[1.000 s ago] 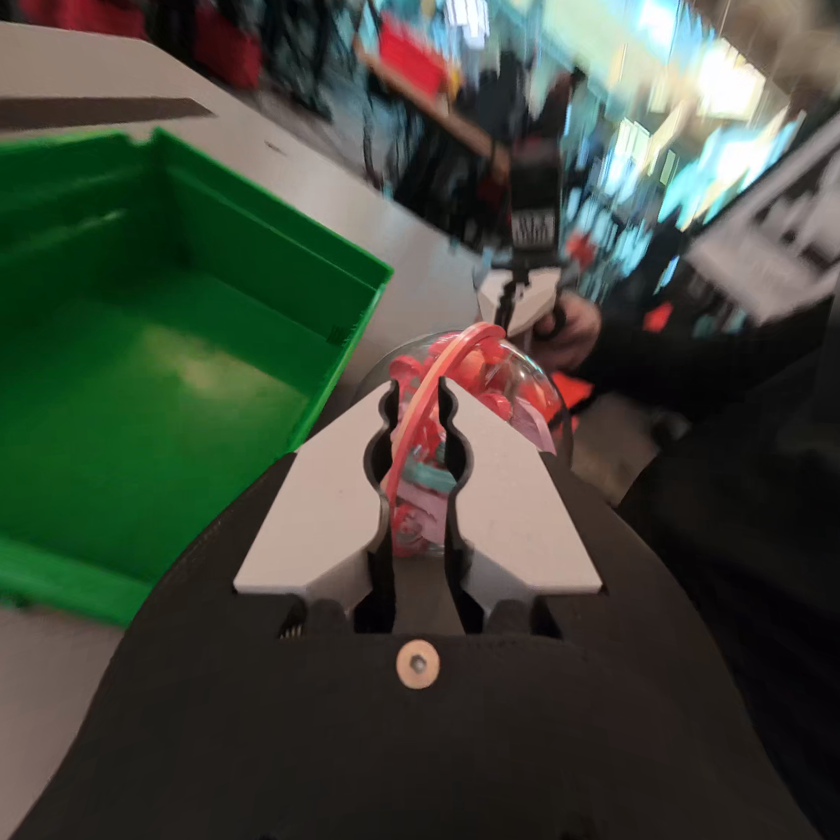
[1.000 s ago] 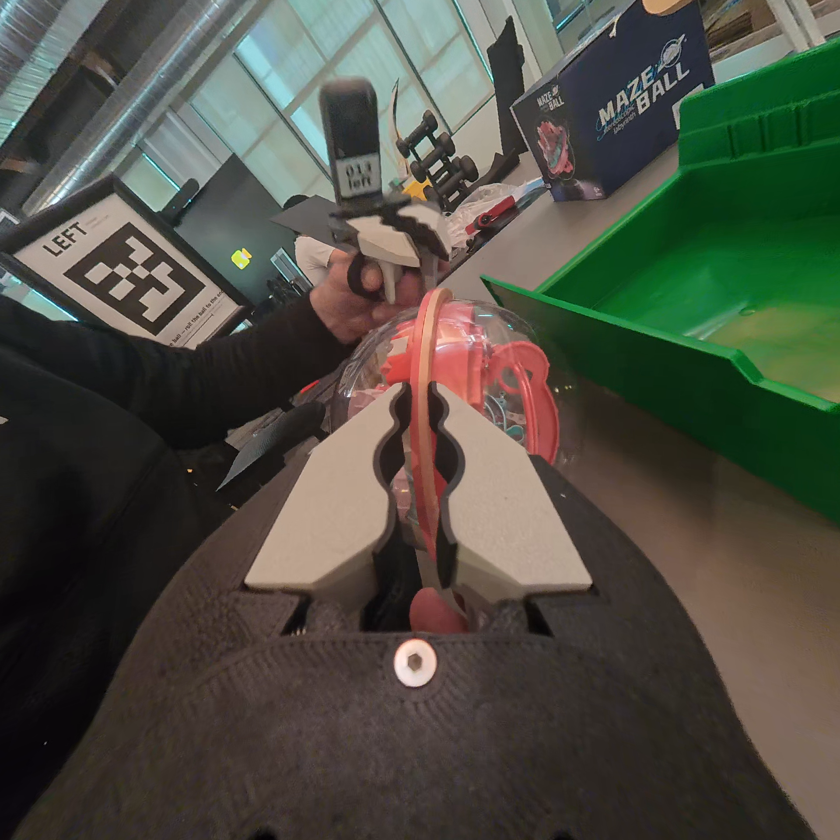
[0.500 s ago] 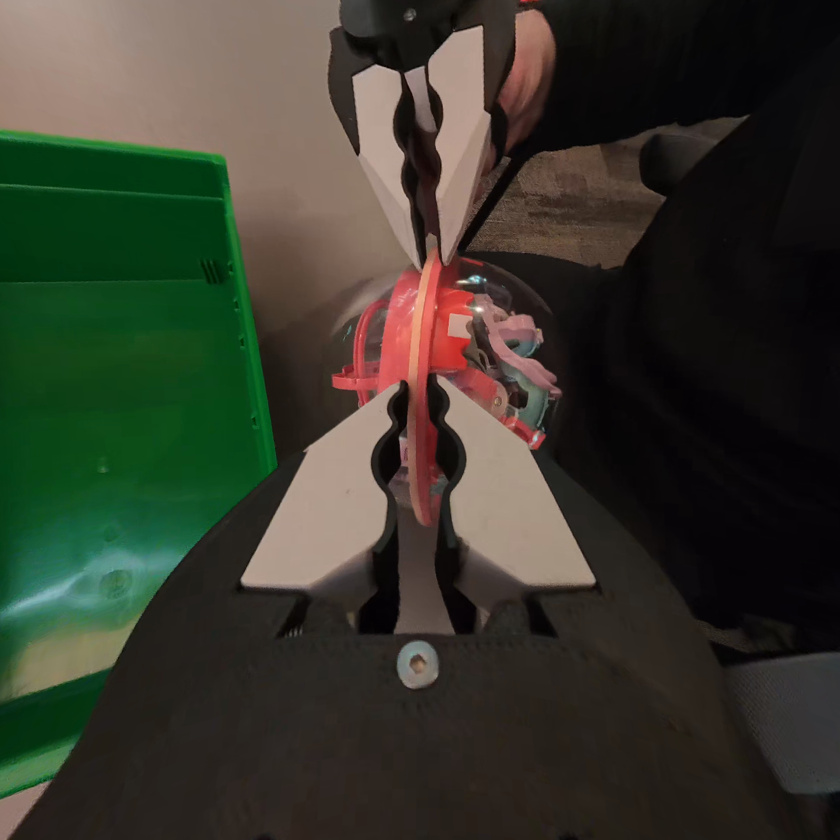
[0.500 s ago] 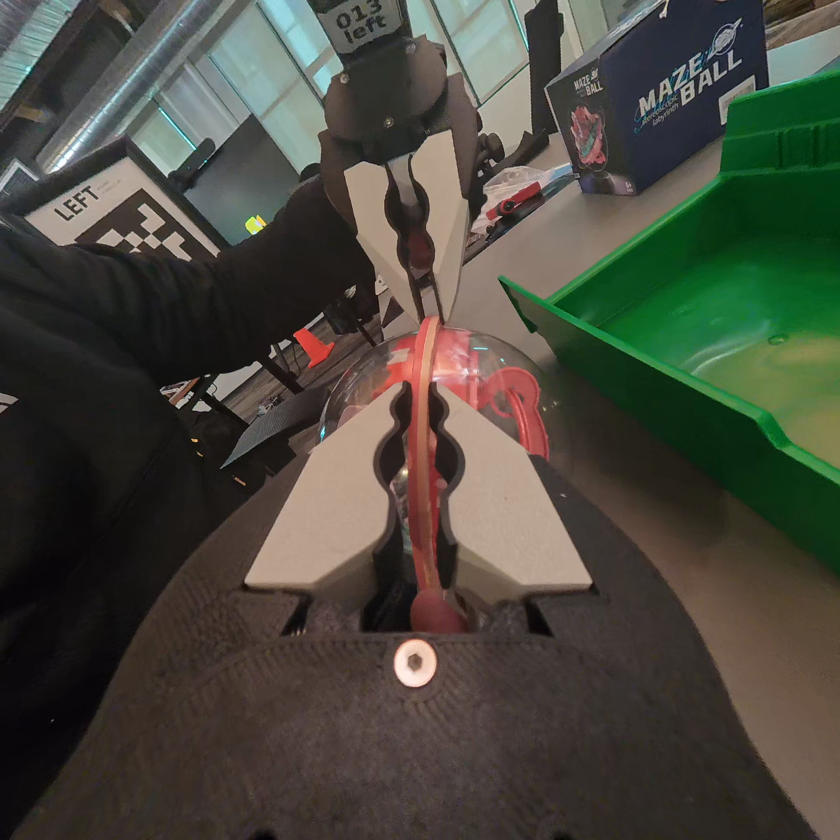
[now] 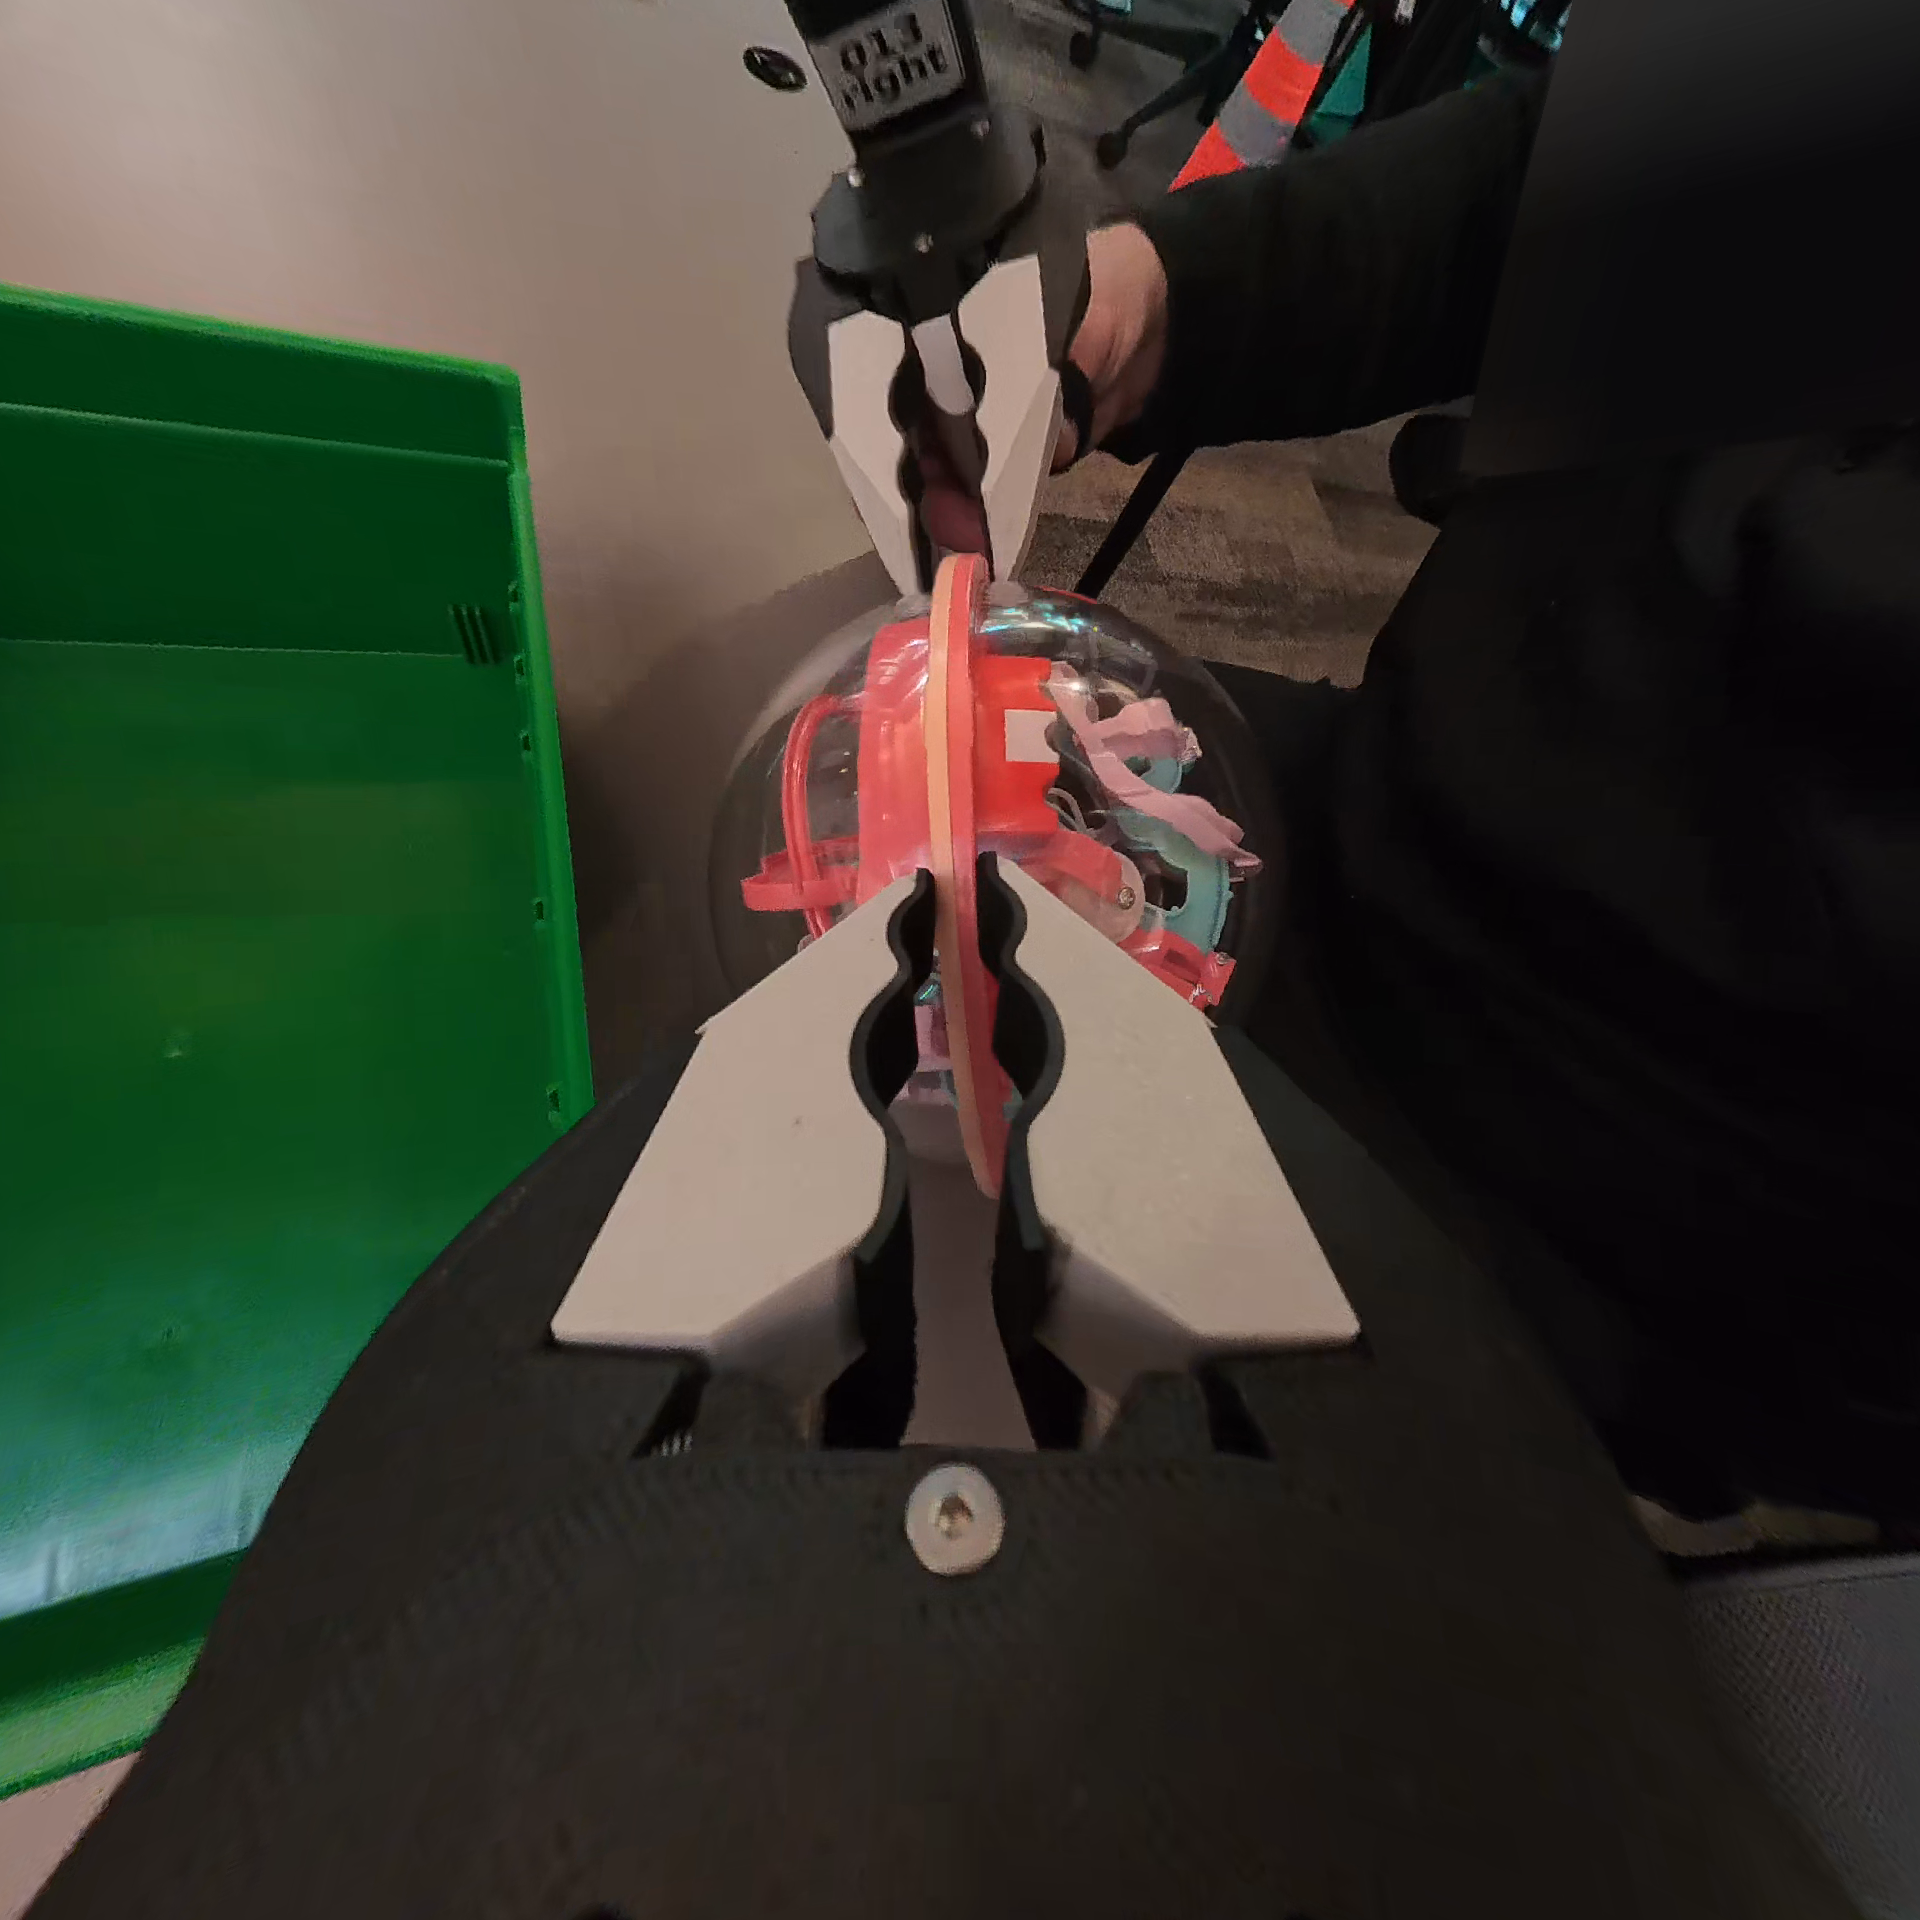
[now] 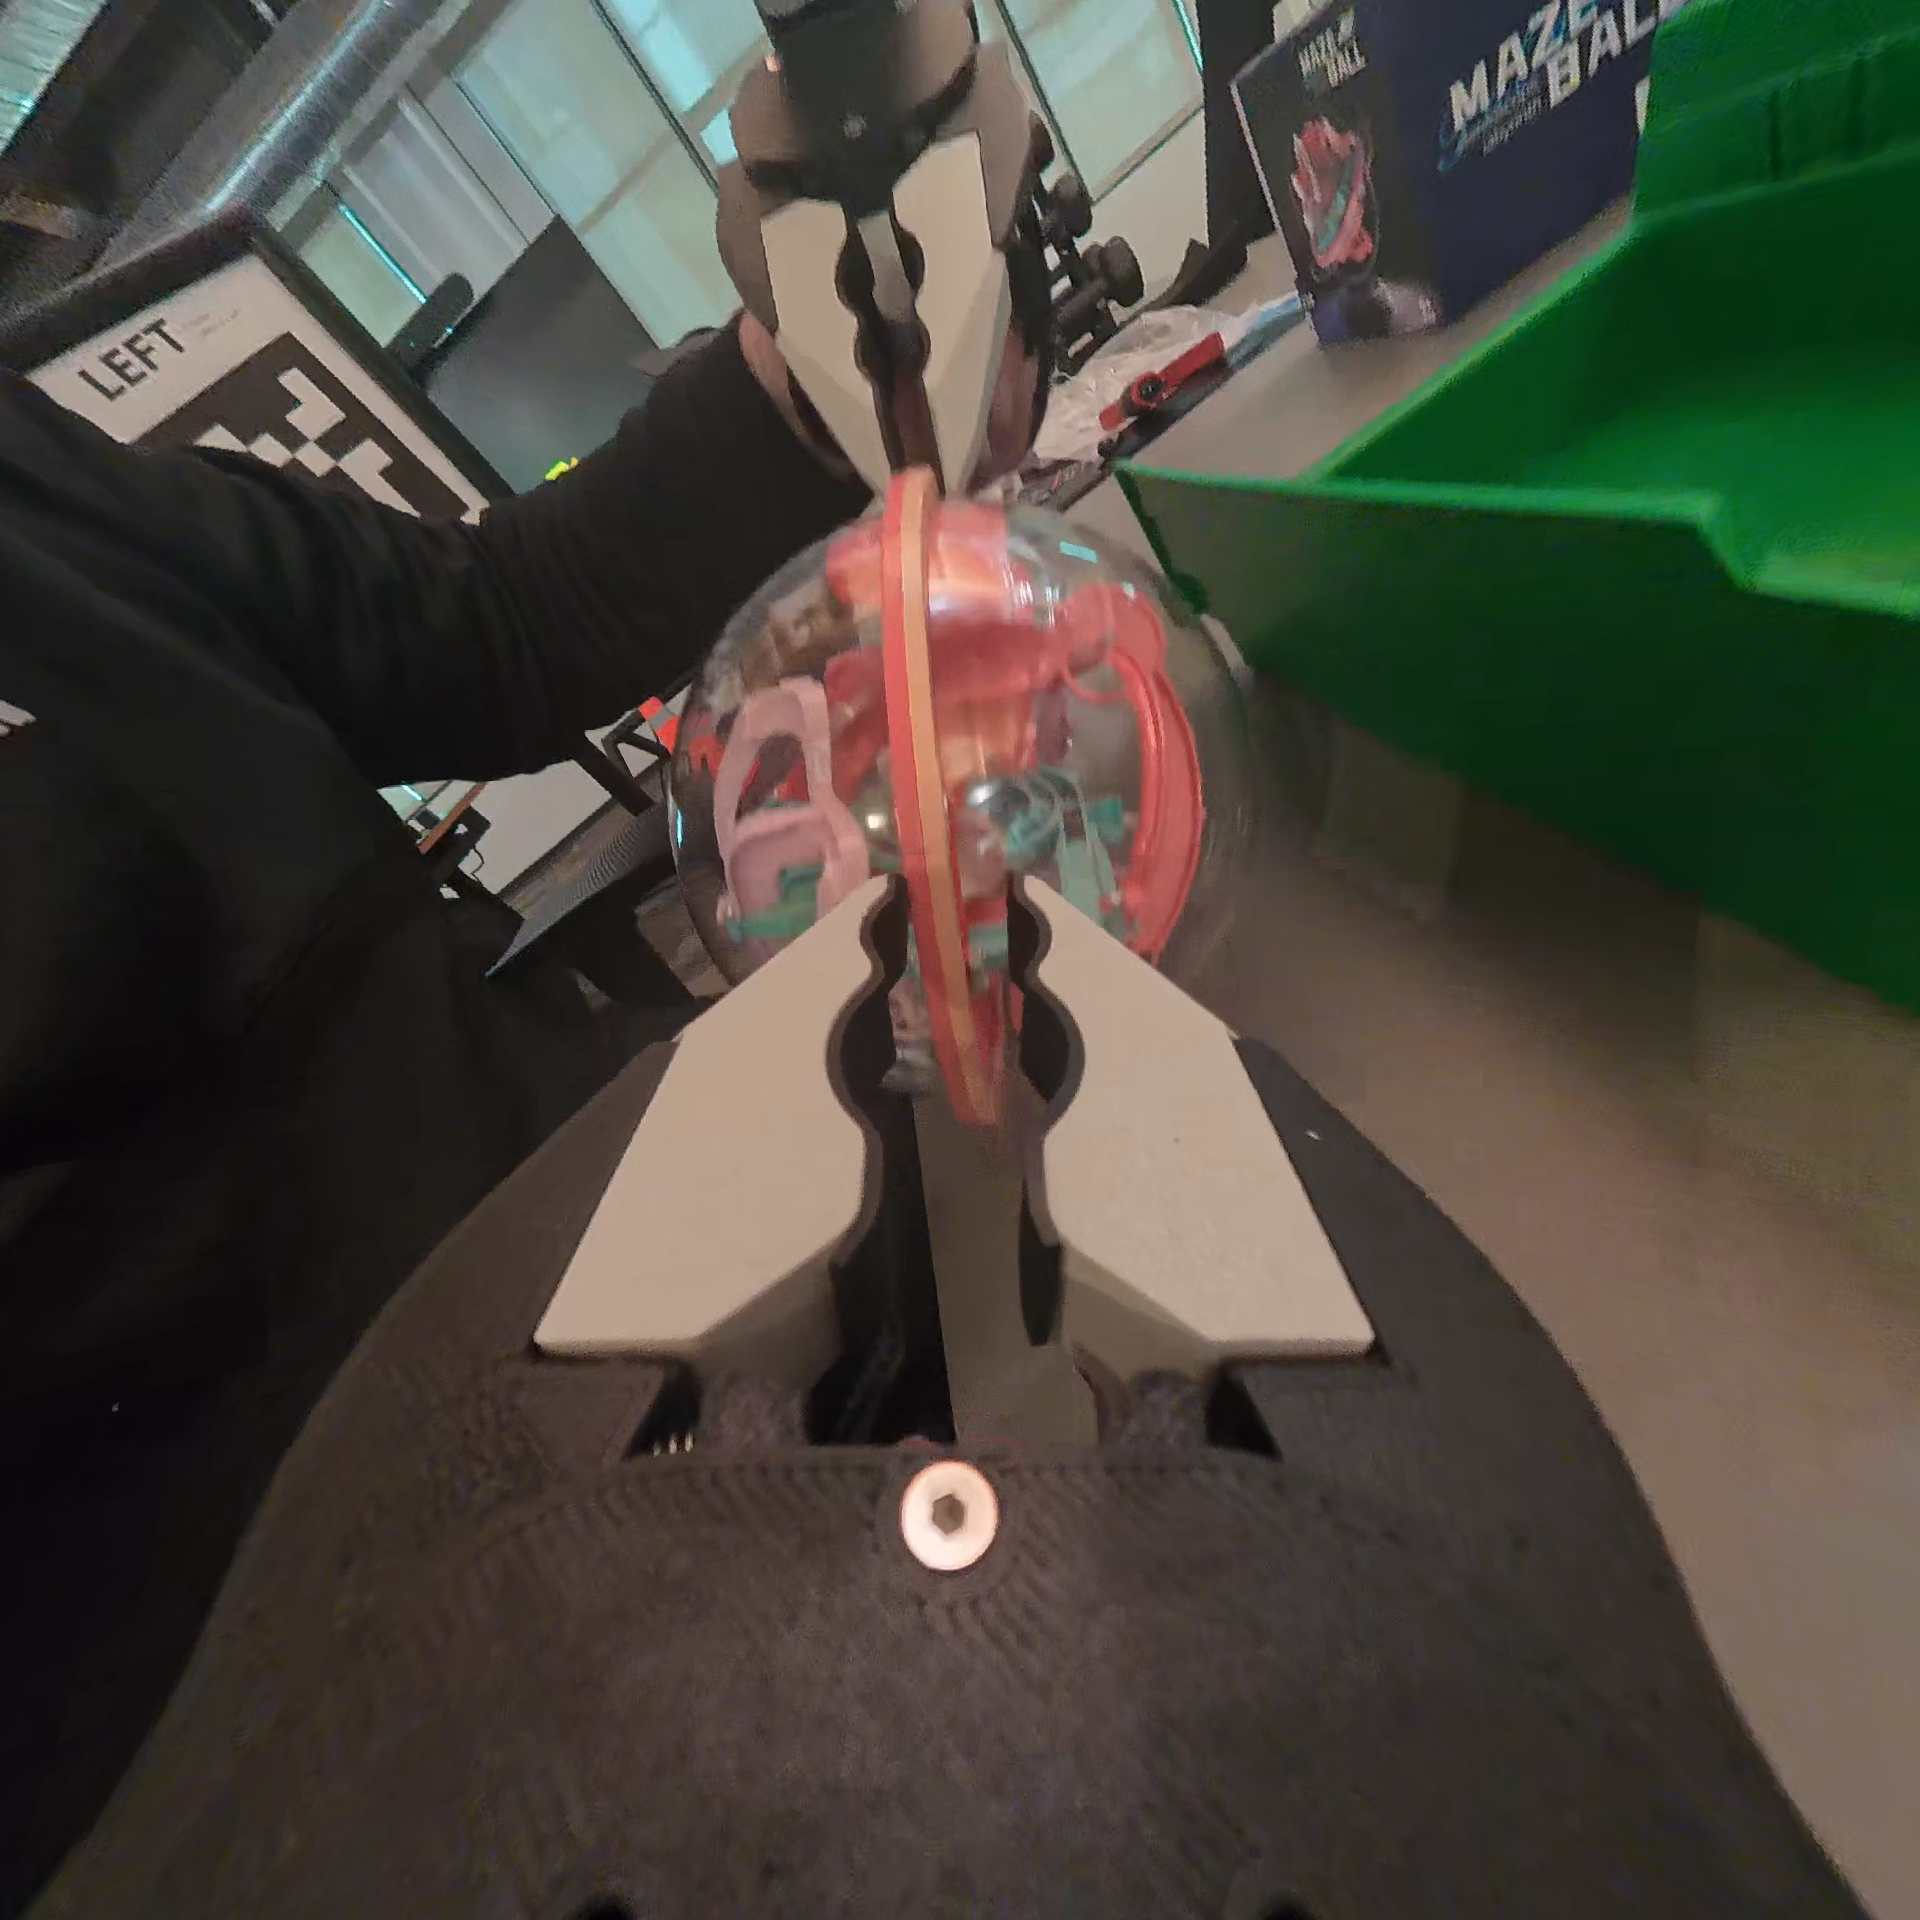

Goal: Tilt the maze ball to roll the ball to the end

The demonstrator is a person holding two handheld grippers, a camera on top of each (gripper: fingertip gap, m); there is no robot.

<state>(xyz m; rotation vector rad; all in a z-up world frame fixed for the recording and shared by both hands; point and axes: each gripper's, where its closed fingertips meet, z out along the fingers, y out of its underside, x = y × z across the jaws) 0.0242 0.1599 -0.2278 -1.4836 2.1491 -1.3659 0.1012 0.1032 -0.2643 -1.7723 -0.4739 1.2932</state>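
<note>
Clear maze ball with red rim off the tabletop, green tray at 9 o'clock, rim pinched at 6 o'clock in the left gripper jaws, nearly shut; right gripper jaws slightly parted astride the rim, gaps showing.

The left gripper pinched the red rim of the clear plastic maze ball. The right gripper was at the ball's far rim. A green plastic bin sat beside it.
</note>
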